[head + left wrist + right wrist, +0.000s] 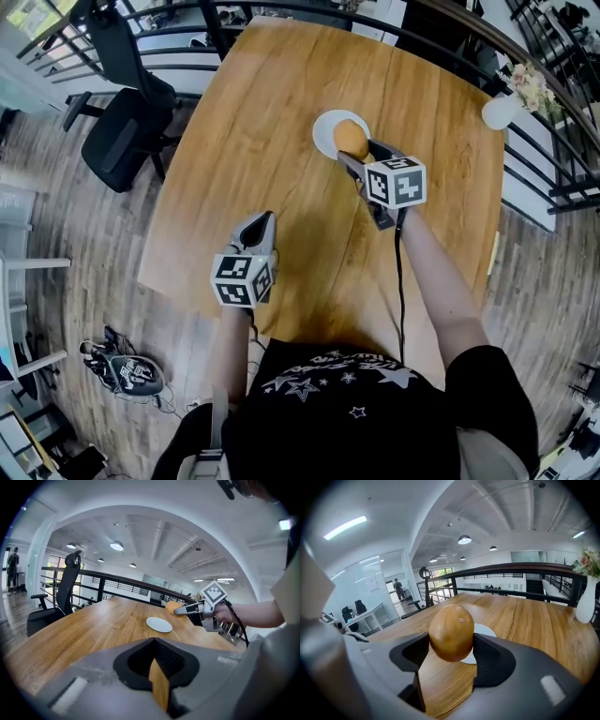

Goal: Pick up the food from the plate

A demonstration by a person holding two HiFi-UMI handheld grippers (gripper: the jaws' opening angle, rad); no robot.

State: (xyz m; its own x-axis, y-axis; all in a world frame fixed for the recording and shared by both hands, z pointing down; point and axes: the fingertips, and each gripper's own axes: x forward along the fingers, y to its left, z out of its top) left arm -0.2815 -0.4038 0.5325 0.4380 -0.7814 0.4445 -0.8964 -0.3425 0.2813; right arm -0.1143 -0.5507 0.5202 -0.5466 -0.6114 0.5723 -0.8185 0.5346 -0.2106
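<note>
Above the white plate [323, 128], upper centre of the head view, round brown food [351, 136] is gripped by the right gripper [353, 152].
Fingers [497, 658] are pressed on both its sides so it is held clear; the left gripper [262, 228] is held aside, fingers closed, empty.

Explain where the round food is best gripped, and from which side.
Grip the food across its widest middle, a jaw on each flank, coming from the near side. It is smooth and egg-shaped, so the narrower ends would likely slip. The right claw holds it this way above the plate.
</note>
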